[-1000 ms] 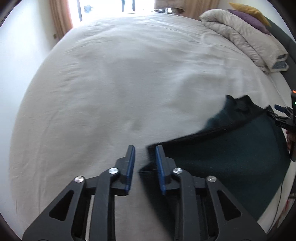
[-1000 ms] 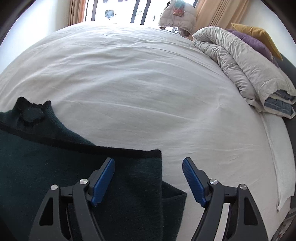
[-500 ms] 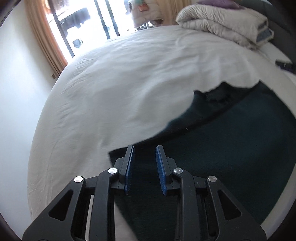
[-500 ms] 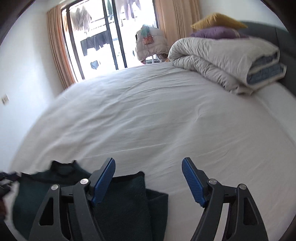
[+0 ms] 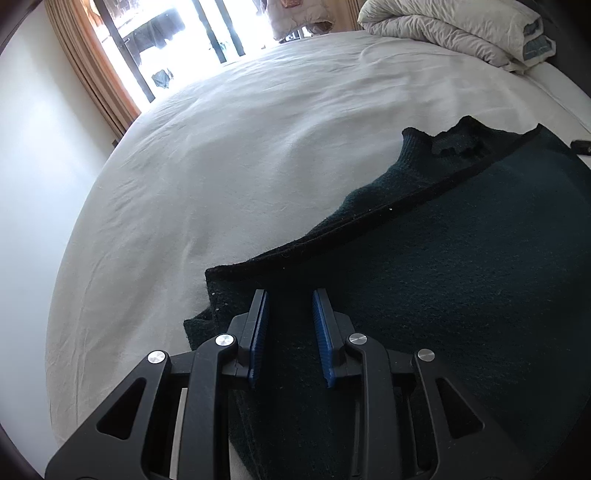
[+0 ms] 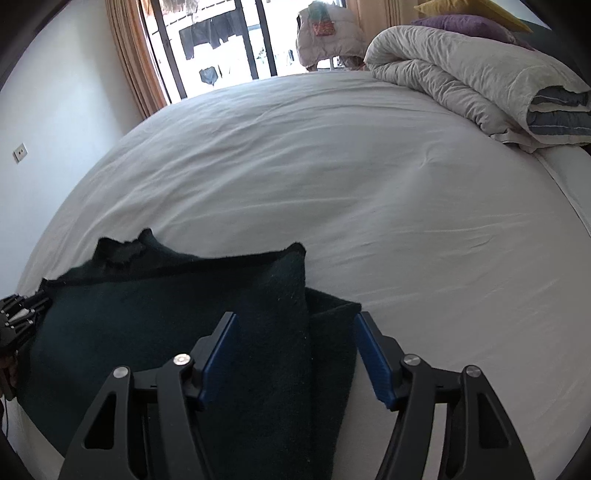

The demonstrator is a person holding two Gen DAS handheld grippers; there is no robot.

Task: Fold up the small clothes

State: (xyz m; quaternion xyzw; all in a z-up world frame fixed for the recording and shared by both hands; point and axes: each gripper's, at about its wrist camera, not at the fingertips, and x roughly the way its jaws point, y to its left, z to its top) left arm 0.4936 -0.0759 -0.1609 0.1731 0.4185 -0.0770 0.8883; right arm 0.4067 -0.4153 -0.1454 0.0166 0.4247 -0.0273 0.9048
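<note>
A dark green knit sweater (image 5: 461, 277) lies folded flat on the white bed (image 5: 258, 155), collar toward the far side. My left gripper (image 5: 290, 299) hovers over its near left corner. The jaws stand a narrow gap apart, with cloth under them and none pinched. Over the sweater's (image 6: 229, 295) right edge sits my right gripper (image 6: 294, 320). Its jaws are closing, and a raised double fold of cloth lies between the pads without touching them. The left gripper (image 6: 14, 317) shows at the far left of the right wrist view.
A rolled grey duvet (image 6: 480, 81) with purple and yellow pillows (image 6: 465, 22) fills the bed's far right. A window with tan curtains (image 6: 129, 62) and a pale jacket (image 6: 325, 33) stand beyond the bed. White wall (image 5: 33, 166) lies to the left.
The left gripper has moved from beside the sweater's corner to over it. The right gripper's jaws have narrowed around the sweater's right edge fold, and its view has swung.
</note>
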